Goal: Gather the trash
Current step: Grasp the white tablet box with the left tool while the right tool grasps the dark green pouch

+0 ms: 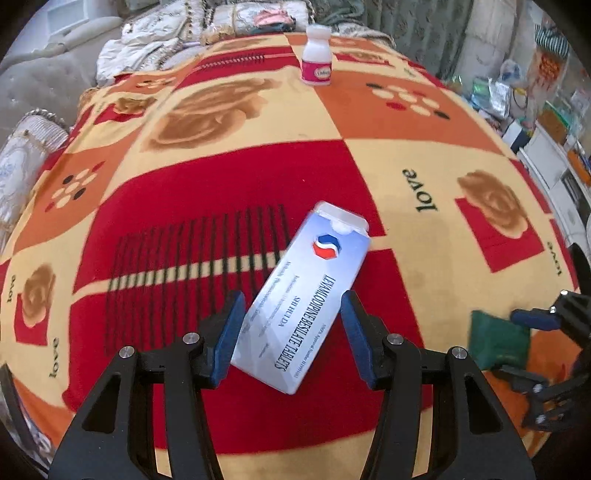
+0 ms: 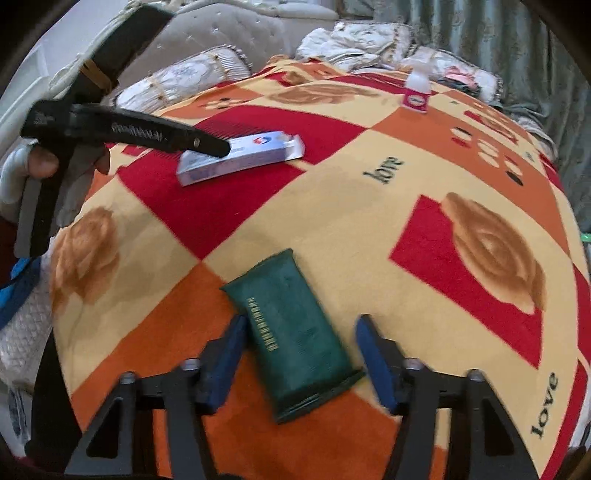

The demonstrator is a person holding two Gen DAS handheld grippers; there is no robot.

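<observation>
A white and blue tablet box (image 1: 306,299) lies flat on the patterned blanket (image 1: 207,192). My left gripper (image 1: 293,325) is open, its blue pads on either side of the box's near half. A dark green packet (image 2: 295,339) lies on the blanket in the right wrist view. My right gripper (image 2: 301,354) is open and straddles it. The packet (image 1: 496,341) and the right gripper also show at the right edge of the left wrist view. The box (image 2: 240,155) and the left gripper show at upper left of the right wrist view. A small white bottle with a pink label (image 1: 317,57) stands far back.
The blanket (image 2: 351,206) covers a bed. Pillows and folded bedding (image 1: 155,40) lie along the far edge, with a tufted headboard (image 2: 221,29) behind. Cluttered shelves (image 1: 535,110) stand to the right of the bed.
</observation>
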